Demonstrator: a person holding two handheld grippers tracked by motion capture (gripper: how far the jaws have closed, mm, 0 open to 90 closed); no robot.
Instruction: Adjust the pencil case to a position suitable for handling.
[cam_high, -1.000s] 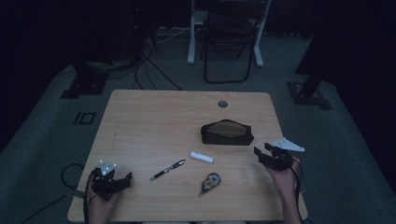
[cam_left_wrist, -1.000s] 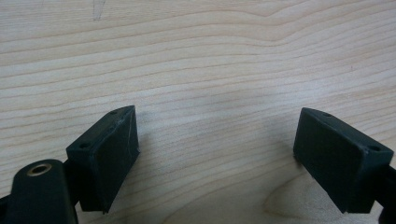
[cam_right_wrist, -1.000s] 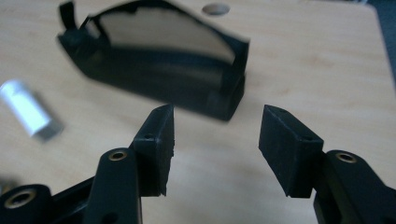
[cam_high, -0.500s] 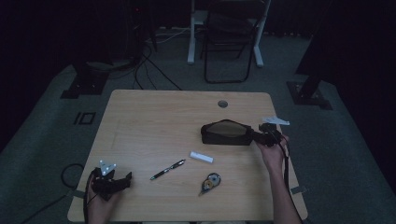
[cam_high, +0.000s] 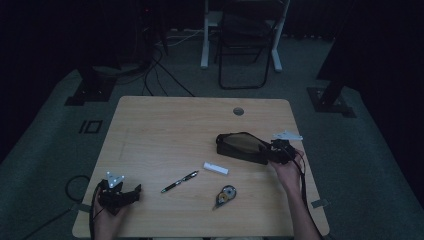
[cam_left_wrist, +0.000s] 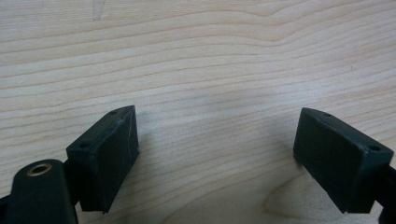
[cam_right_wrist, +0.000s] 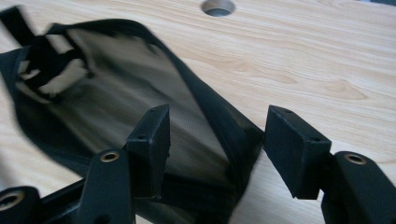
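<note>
1. Your right gripper (cam_right_wrist: 212, 140) has just been opening its jaws; they stand apart, straddling the near end of the black mesh pouch (cam_right_wrist: 116, 102) without pressing it.
2. Your left gripper (cam_left_wrist: 215, 154) is open over bare wood, well apart from the pouch.
3. The pouch (cam_high: 242, 147) lies right of the table's (cam_high: 165, 125) middle, near its right edge.
4. A white tube (cam_high: 215, 168), pen (cam_high: 179, 182) and tape dispenser (cam_high: 225, 195) lie nearer you than the pouch.
5. Beyond the pouch, the wood is bare up to a round hole (cam_high: 238, 111).
</note>
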